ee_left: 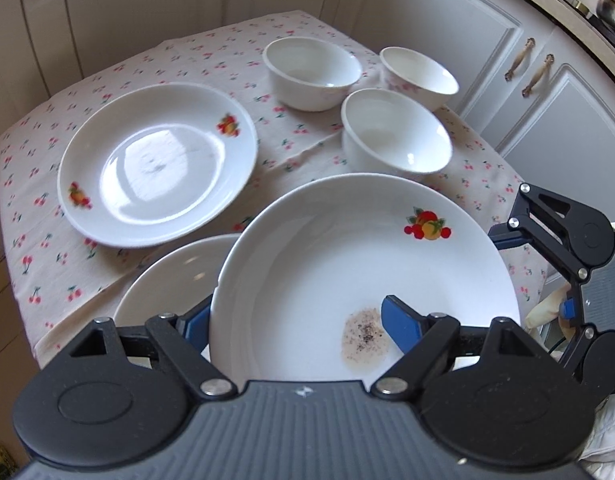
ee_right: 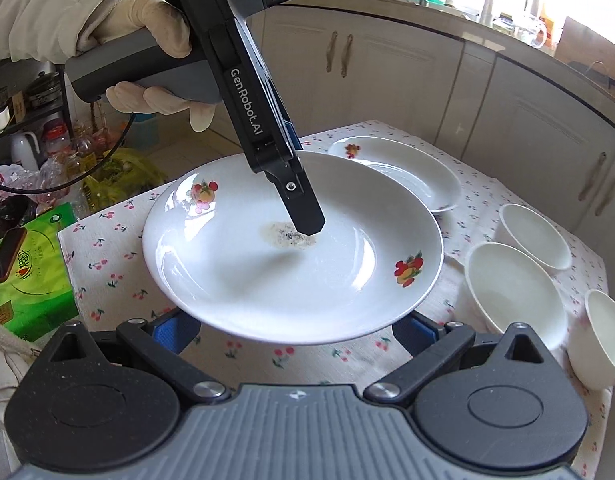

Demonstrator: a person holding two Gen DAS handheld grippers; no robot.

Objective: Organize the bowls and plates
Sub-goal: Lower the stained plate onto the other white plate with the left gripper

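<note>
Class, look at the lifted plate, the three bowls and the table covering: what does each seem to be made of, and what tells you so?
Lifted plate: probably glazed ceramic or opal glass; glossy white, sharp window reflections, printed fruit decals.
Bowls: likely the same; smooth, shiny, thin rims.
Tablecloth: woven fabric, matte, with creases and a cherry print.

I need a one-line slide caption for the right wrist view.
Left gripper clamps a stained plate by its rim above the cloth, beside three bowls.

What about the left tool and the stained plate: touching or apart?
Touching. The right wrist view shows the left tool with its upper finger pressed on the stained plate beside the stain.
</note>
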